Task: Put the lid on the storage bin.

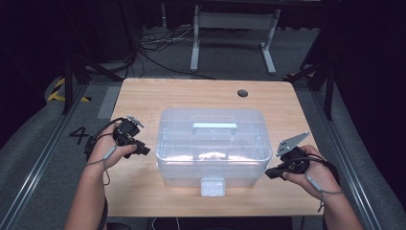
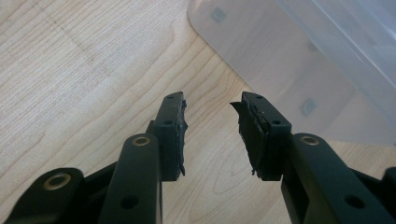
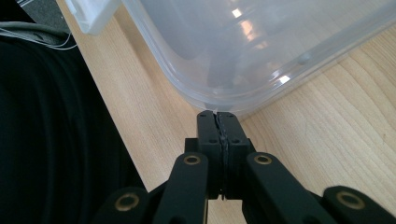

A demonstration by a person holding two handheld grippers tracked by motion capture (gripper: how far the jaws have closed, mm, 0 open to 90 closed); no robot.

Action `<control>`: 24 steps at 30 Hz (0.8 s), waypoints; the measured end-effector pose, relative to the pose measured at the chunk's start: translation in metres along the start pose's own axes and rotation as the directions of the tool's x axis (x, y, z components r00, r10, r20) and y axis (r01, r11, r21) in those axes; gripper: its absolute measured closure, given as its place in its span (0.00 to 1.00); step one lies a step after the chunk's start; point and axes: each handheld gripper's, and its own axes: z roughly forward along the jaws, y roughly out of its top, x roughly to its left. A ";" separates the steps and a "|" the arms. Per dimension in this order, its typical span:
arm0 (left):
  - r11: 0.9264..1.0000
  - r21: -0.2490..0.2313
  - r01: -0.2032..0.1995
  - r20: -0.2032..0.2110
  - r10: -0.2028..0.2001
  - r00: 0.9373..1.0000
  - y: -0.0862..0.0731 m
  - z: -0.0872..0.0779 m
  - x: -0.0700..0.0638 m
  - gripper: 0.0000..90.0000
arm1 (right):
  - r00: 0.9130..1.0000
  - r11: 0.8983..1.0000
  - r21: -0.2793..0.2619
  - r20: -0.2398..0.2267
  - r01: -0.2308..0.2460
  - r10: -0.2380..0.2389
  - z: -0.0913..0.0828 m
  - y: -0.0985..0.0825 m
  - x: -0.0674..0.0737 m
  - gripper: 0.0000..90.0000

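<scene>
A clear plastic storage box with a pale blue handle on its lid and a front latch sits in the middle of the wooden table. My left gripper is held just left of the box, jaws apart with only bare wood between them; the box's corner lies ahead to its right. My right gripper rests by the box's near right corner, its jaws pressed together right at the box's rounded edge, gripping nothing.
A round cable hole sits near the table's far edge. Beyond the table are a white metal stand and loose cables on the floor. Dark frame rails run along both sides.
</scene>
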 end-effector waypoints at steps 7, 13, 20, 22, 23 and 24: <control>1.000 -0.004 0.003 -0.002 -0.003 1.000 -0.001 -0.001 0.000 0.67 | 1.000 1.000 0.003 -0.024 0.002 -0.002 0.000 0.000 0.001 0.98; 1.000 -0.007 0.009 -0.009 -0.009 1.000 -0.002 -0.001 0.001 0.66 | 1.000 1.000 -0.013 -0.028 0.006 -0.006 -0.006 -0.001 0.000 0.97; 0.999 -0.029 0.019 -0.018 -0.020 1.000 -0.011 -0.006 -0.002 0.66 | 0.999 0.998 -0.058 -0.024 0.019 -0.021 -0.020 0.000 -0.002 0.96; 0.999 -0.034 0.018 -0.022 -0.019 1.000 -0.013 -0.006 -0.002 0.67 | 0.999 0.997 -0.070 -0.022 0.023 -0.024 -0.023 0.000 -0.003 0.96; 0.999 -0.042 0.027 -0.023 -0.028 0.999 -0.016 -0.008 -0.003 0.67 | 0.999 0.997 -0.076 -0.020 0.025 -0.026 -0.026 0.000 -0.004 0.96; 0.998 -0.051 0.031 -0.026 -0.032 0.999 -0.019 -0.009 -0.002 0.66 | 1.000 0.996 -0.091 -0.016 0.026 -0.027 -0.031 0.000 -0.005 0.96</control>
